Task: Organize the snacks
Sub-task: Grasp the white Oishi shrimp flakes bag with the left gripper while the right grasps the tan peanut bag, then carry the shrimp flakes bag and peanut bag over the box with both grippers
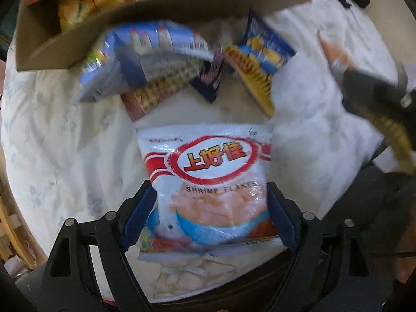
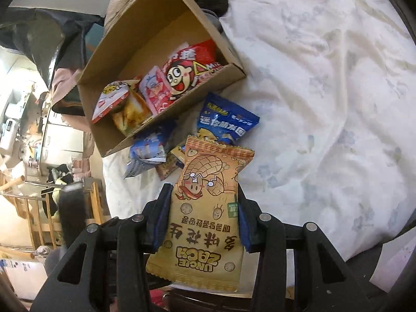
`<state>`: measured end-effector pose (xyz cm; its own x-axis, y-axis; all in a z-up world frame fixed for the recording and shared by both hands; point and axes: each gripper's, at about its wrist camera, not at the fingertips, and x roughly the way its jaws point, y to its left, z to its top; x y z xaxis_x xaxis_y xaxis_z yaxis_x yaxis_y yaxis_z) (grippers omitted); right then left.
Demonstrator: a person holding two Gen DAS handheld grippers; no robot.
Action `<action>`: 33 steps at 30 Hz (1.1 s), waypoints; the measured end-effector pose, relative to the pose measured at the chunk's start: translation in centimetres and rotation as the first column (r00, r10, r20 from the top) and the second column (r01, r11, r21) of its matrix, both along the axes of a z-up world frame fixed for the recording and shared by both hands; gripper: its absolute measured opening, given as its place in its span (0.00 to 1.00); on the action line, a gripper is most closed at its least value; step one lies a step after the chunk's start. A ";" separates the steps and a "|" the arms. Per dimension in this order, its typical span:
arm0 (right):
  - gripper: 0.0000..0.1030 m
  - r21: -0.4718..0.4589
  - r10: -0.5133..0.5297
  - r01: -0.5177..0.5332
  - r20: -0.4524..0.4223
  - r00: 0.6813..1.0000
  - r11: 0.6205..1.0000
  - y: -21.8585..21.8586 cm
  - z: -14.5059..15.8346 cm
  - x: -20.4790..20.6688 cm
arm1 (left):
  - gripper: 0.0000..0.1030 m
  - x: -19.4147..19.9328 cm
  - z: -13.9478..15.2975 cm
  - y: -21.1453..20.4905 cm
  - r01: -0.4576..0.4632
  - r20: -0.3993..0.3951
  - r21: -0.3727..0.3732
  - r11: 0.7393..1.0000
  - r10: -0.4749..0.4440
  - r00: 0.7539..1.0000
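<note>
A white, red-banded bag of shrimp flakes [image 1: 208, 171] sits between the blue pads of my left gripper [image 1: 209, 183], which points down over the bed. The bag is pinched at its waist, so that gripper is shut on it. My right gripper [image 2: 204, 188] is shut on a yellow peanut bag [image 2: 205, 234], lifted above the bed. In the left wrist view that gripper [image 1: 377, 104] is blurred at the right with the yellow bag [image 1: 395, 135] in it. The cardboard box [image 2: 166, 33] lies open ahead and holds several snack packets.
Loose snacks lie in a pile by the box [image 1: 130, 20]: a blue-and-white bag [image 1: 145, 52], a dark blue bag [image 2: 226, 122] and some flat packs. A white flowered sheet [image 2: 325, 104] covers the bed. Its edge drops off at the left. A person's hand [image 1: 335, 52] holds the right gripper.
</note>
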<state>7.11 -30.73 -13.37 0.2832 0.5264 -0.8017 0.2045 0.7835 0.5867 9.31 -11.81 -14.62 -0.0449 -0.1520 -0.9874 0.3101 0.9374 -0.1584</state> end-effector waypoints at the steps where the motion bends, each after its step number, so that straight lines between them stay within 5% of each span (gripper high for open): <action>1: 0.45 -0.007 0.006 -0.006 -0.003 1.000 1.000 0.2 0.0 0.1 | 0.79 -0.1 -0.5 -0.1 0.000 -0.018 0.001 1.000 0.001 1.000; 6: 0.45 -0.024 0.034 -0.034 -0.009 0.999 0.999 1.2 -0.4 0.3 | 0.77 -0.6 -1.9 -1.0 0.030 -0.009 0.042 0.999 -0.030 1.000; 8: 0.45 -0.031 0.042 -0.042 -0.003 0.999 0.999 1.5 -0.3 0.3 | 0.70 -0.7 -1.8 -0.8 0.011 0.008 0.023 1.000 -0.011 1.000; 10: 0.45 -0.036 0.047 -0.047 0.001 0.999 0.998 1.6 -0.2 0.2 | 0.52 -1.0 -1.3 -0.1 0.003 0.012 -0.018 1.000 -0.002 1.000; 20: 0.45 -0.018 0.049 -0.048 0.023 0.999 0.999 1.7 0.1 0.1 | 0.49 -1.2 3.6 2.9 -0.092 0.150 -0.079 0.993 0.103 0.983; 24: 0.45 -0.030 0.065 -0.064 0.045 0.997 0.997 2.1 0.4 0.0 | 0.49 -1.4 5.3 4.7 -0.144 0.212 -0.105 0.984 0.164 0.963; 28: 0.45 -0.034 0.070 -0.067 0.093 0.993 0.997 2.4 1.4 0.0 | 0.49 -0.9 7.5 6.0 -0.193 0.272 -0.207 0.959 0.246 0.931; 33: 0.45 -0.045 0.082 -0.076 0.145 0.986 0.996 2.9 2.5 0.1 | 0.49 -1.2 9.2 8.2 -0.220 0.365 -0.186 0.958 0.275 0.889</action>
